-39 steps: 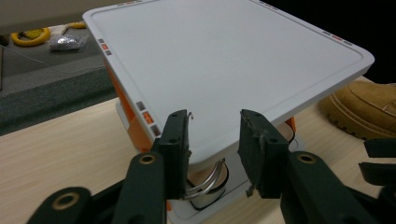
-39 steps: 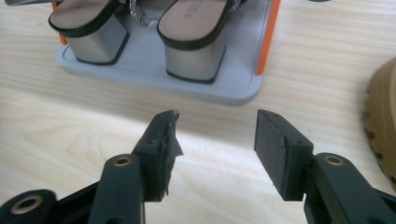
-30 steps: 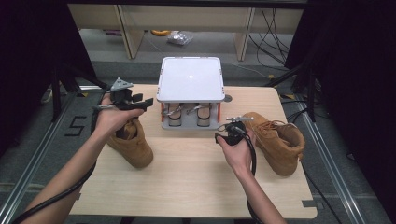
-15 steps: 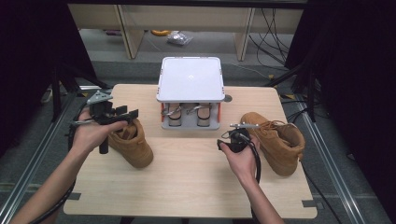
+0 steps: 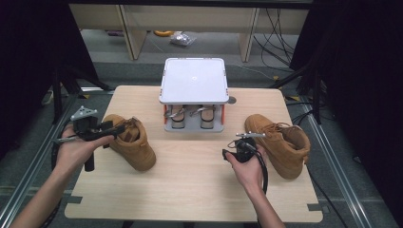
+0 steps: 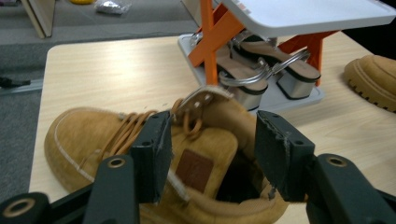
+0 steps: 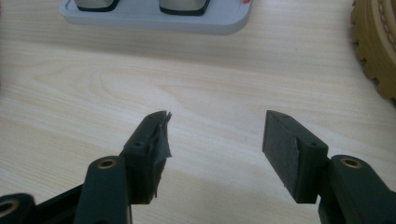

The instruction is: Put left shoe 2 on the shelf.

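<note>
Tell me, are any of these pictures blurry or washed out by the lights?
High view: the white shelf top glares pale, and the surroundings fall into darkness. Left gripper view: the near tan boot is slightly soft, the sandals sharper. Right gripper view: evenly lit table, crisp wood grain.

Both claws, left (image 6: 210, 158) and right (image 7: 215, 154), have black jaws with brass-ringed screw holes, frayed pads and trailing black cables.
</note>
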The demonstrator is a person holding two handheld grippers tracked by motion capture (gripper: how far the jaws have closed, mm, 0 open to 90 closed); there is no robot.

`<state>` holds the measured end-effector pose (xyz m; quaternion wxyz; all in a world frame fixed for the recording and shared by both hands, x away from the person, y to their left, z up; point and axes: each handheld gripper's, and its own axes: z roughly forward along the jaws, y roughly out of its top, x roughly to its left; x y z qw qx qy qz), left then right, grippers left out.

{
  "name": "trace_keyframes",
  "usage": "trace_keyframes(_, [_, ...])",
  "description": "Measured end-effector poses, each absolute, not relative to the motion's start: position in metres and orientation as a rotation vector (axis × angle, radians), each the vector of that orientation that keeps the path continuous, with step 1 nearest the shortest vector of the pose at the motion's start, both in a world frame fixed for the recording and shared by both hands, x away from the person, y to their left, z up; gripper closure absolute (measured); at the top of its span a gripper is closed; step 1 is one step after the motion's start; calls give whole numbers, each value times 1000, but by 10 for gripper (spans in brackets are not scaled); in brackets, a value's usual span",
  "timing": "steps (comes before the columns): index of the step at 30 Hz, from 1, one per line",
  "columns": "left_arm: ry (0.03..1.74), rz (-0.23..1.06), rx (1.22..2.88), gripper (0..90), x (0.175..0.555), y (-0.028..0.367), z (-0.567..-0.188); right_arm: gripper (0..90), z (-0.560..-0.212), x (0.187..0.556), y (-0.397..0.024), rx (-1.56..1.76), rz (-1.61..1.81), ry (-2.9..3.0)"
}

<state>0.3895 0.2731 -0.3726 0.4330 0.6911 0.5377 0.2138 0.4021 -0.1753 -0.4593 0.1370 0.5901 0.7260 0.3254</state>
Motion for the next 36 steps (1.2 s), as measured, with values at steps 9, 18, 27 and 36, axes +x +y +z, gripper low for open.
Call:
trace_keyframes(9, [1421, 497, 1730, 447, 390, 276, -388, 414, -462, 401, -168, 1675, 927, 2149])
trace_keyframes(18, [1481, 466, 1739, 434, 392, 280, -401, 407, -462, 403, -164, 1642, 901, 2177])
trace_keyframes(27, [1506, 427, 1702, 485, 396, 276, -408, 404, -461, 403, -163, 1654, 928, 2188])
trace_keyframes(36, [1509, 372, 1704, 657, 399, 280, -410, 402, -461, 402, -160, 1674, 911, 2177])
